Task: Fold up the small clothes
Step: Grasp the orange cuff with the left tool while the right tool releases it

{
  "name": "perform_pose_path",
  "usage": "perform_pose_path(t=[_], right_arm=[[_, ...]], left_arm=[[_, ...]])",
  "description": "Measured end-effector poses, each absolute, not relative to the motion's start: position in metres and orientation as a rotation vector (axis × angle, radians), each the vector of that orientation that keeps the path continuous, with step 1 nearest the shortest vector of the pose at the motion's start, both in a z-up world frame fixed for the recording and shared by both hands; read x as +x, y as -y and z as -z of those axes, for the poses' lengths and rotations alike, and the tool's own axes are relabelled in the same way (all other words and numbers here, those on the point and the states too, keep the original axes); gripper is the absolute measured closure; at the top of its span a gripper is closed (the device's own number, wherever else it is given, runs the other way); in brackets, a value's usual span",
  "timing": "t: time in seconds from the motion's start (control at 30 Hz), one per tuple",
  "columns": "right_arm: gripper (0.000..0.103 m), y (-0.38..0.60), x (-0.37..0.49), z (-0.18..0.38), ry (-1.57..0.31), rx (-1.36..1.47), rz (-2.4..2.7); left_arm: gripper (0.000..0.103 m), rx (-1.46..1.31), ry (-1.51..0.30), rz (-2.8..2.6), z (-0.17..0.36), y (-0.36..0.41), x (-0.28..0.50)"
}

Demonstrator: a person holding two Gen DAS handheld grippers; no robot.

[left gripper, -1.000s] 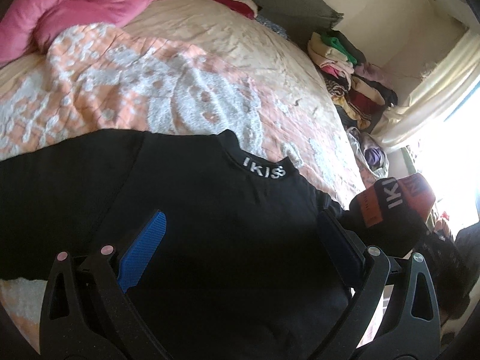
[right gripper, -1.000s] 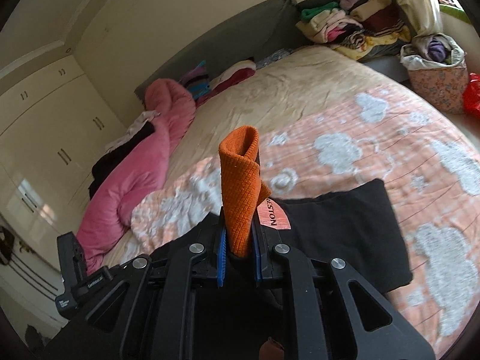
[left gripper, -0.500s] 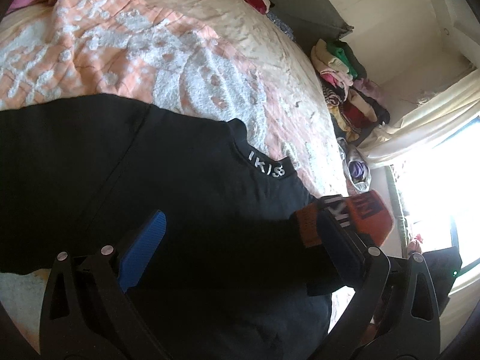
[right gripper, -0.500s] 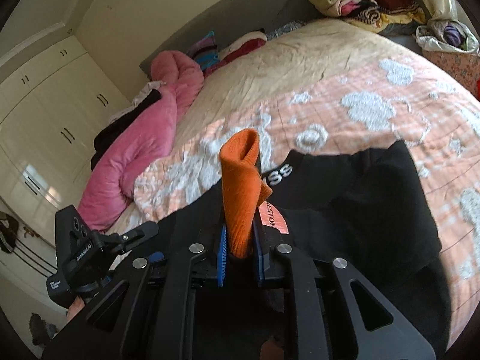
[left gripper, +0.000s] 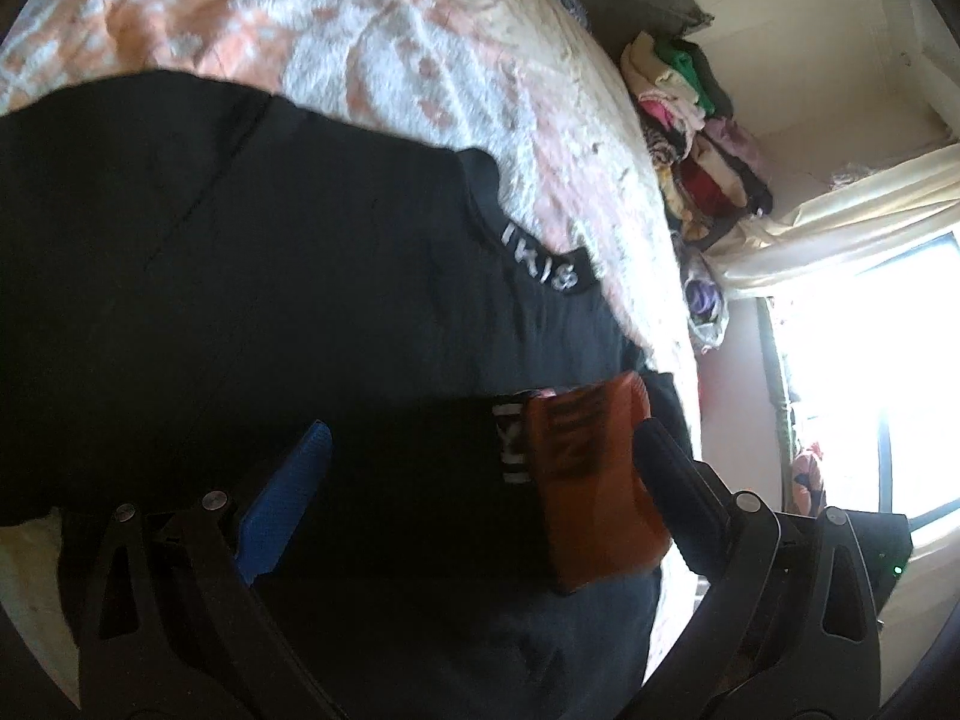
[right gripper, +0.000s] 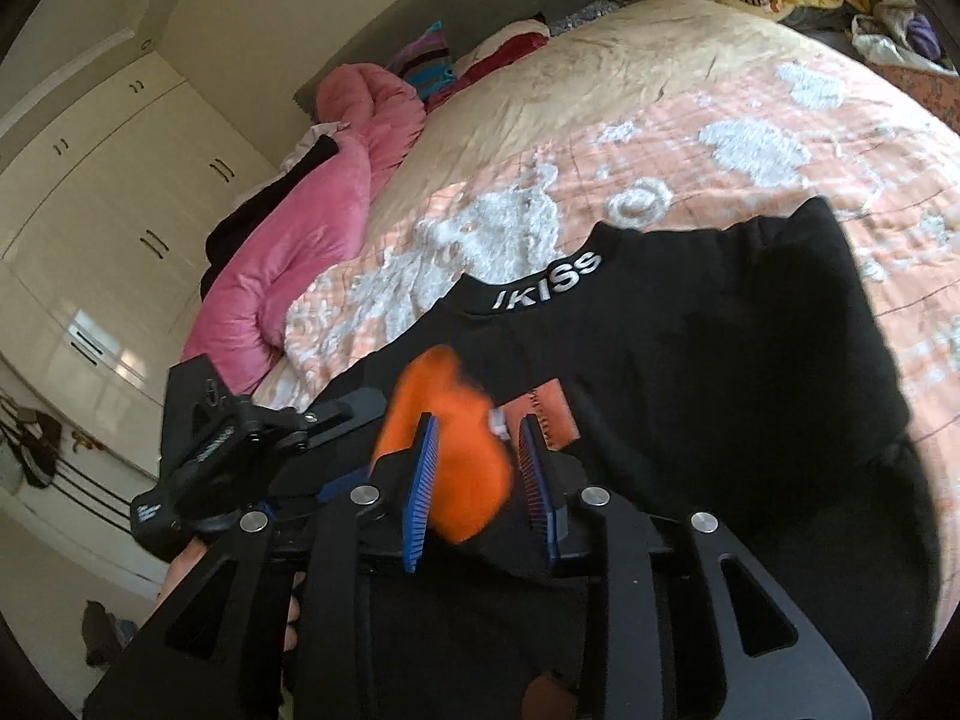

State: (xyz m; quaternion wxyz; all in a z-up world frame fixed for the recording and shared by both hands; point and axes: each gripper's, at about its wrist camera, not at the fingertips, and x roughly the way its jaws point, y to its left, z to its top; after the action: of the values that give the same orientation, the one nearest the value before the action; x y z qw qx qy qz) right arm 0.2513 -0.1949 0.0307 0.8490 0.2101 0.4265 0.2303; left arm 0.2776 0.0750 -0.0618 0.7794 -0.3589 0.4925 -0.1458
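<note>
— One bed [right gripper: 630, 96] filled both views, its far head end cut off by the frame. What lay on it?

— A black top [right gripper: 690, 360] spread flat near the bed's front edge, over the peach-and-white quilt [right gripper: 750, 138]. Its collar, lettered IKISS, pointed toward the headboard. The hem ran out of sight beneath the grippers, and in the left wrist view the top [left gripper: 270, 276] was so dark that its folds could hardly be read.

— And the pink duvet [right gripper: 312, 240]?

— Bunched along the bed's left edge, partly covering something black that I could not identify.

— The left gripper [left gripper: 480, 480]?

— Jaws spread wide above the top, gripping nothing. The right finger was in shadow.

— The right gripper [right gripper: 480, 468]?

— Its jaws were parted with the orange cuff [right gripper: 456, 456] between the blue pads [right gripper: 420, 492]; motion blur smeared the cuff, so whether the pads touched it could not be judged. From the left wrist, the cuff [left gripper: 594, 480] lay on the top's body, its lettering only partly legible.
</note>
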Motion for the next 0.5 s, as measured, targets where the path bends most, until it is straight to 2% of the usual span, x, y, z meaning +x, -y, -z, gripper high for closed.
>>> perform_pose_path(t=[0.27,0.37,0.47,0.5], right_arm=[[0.069,0.237,0.246,-0.032,-0.882,0.455,-0.410],[0.068,0.253,0.244,-0.031,-0.878,0.469,-0.370],[0.068,0.267,0.242,-0.030,-0.873,0.485,-0.339],[0.068,0.271,0.241,-0.030,-0.870,0.488,-0.331]], left_arm=[[0.009,-0.708,-1.093,0.329,0.068,-0.060,0.276],[0.014,-0.631,-1.099,0.310,0.067,-0.052,0.274],[0.032,-0.604,-1.087,0.309,0.066,-0.046,0.272],[0.046,-0.602,-1.075,0.310,0.065,-0.045,0.272]])
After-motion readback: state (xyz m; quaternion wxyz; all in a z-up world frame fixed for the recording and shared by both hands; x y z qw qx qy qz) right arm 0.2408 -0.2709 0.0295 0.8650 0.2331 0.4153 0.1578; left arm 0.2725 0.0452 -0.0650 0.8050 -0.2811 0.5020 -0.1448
